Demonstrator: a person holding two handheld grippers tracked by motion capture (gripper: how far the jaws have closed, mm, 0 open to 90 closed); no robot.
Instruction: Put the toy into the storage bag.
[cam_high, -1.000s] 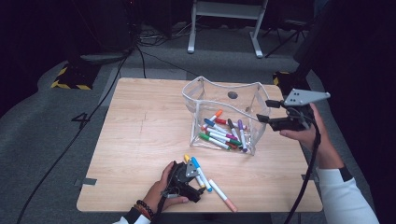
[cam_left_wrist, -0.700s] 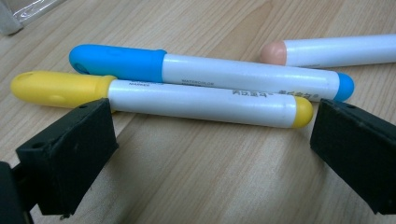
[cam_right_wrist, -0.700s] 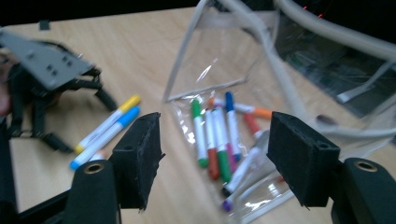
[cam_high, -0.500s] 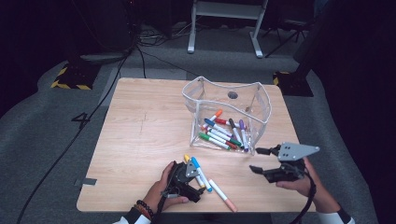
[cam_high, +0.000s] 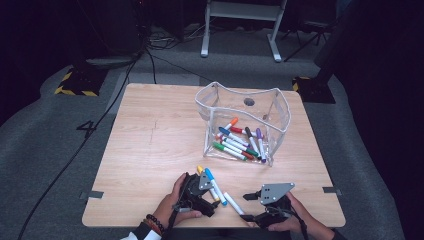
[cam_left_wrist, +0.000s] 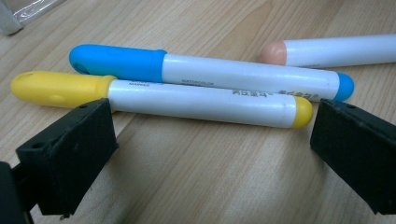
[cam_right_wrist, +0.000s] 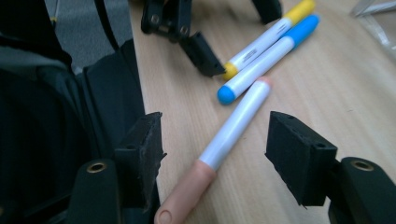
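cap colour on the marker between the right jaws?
Peach cap, white barrel; clearest in the right gripper view.

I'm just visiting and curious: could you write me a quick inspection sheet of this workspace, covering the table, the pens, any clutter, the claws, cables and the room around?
Surface: wooden table, bare wood at its left half.
Job's things: yellow marker, blue marker and peach marker lie loose at the near edge; clear bin holds more markers.
Clutter: nothing seen.
Grippers: left claw open, jaws either side of the yellow marker, not pressing; right claw open, low over the peach marker.
Cables: black cable crosses the floor at left.
Surroundings: grey carpet, dark room, white stand behind.
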